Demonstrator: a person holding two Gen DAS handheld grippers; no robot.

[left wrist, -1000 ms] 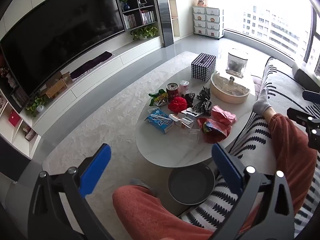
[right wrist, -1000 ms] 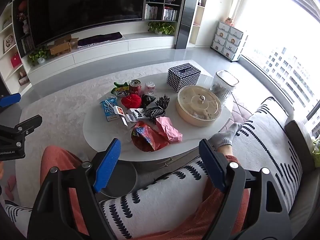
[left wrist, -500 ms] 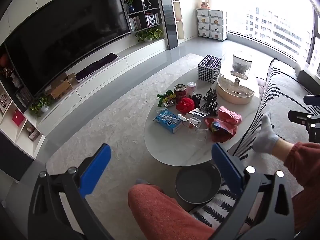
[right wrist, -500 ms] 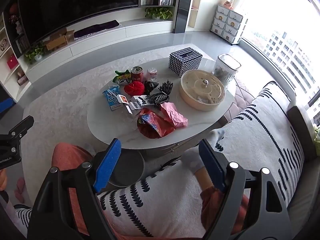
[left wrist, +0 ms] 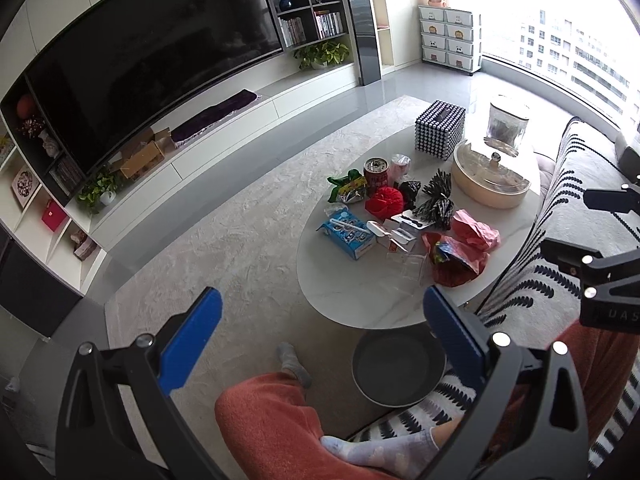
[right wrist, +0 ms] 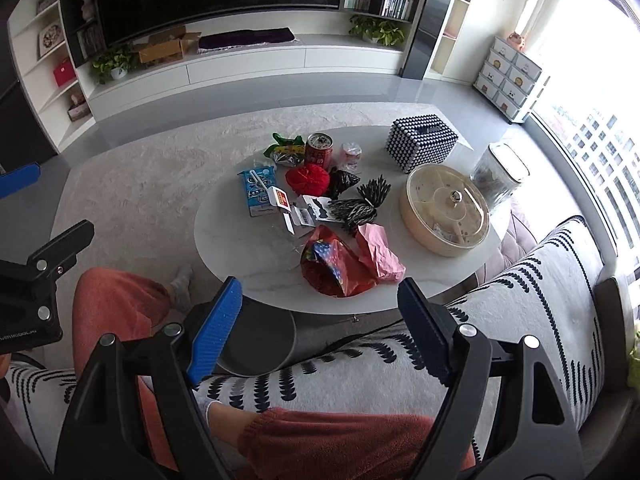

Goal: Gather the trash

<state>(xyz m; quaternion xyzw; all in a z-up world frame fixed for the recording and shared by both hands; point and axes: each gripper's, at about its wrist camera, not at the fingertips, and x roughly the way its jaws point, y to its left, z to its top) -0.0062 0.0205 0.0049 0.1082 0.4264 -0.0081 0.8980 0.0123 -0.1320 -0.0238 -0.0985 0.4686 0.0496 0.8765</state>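
Note:
Trash lies on the white oval coffee table [left wrist: 352, 300] [right wrist: 240, 256]: a red foil bag [left wrist: 456, 260] [right wrist: 336, 268], pink crumpled paper [left wrist: 476, 232] [right wrist: 380, 256], a blue carton [left wrist: 348, 232] [right wrist: 258, 192], a red can [left wrist: 376, 172] [right wrist: 319, 150], a green wrapper [left wrist: 346, 190] [right wrist: 286, 150], a red ball [left wrist: 384, 202] [right wrist: 308, 178] and black shredded strips [left wrist: 438, 200] [right wrist: 360, 204]. A grey bin [left wrist: 398, 364] [right wrist: 256, 340] stands on the floor under the table's near edge. My left gripper [left wrist: 320, 332] and right gripper [right wrist: 320, 328] are open and empty, high above the sofa.
A beaded tissue box [left wrist: 440, 128] [right wrist: 420, 142], a round lidded tray [left wrist: 492, 176] [right wrist: 448, 208] and a clear container [left wrist: 506, 126] [right wrist: 500, 176] stand at the table's far end. The person's red-trousered legs [left wrist: 276, 420] [right wrist: 120, 304] rest on the patterned sofa [right wrist: 520, 300]. A TV wall runs behind.
Both grippers have risen and pulled back, so the table looks farther off. The person's legs have shifted: the foot near the table's far side has drawn in. Both grippers stay open.

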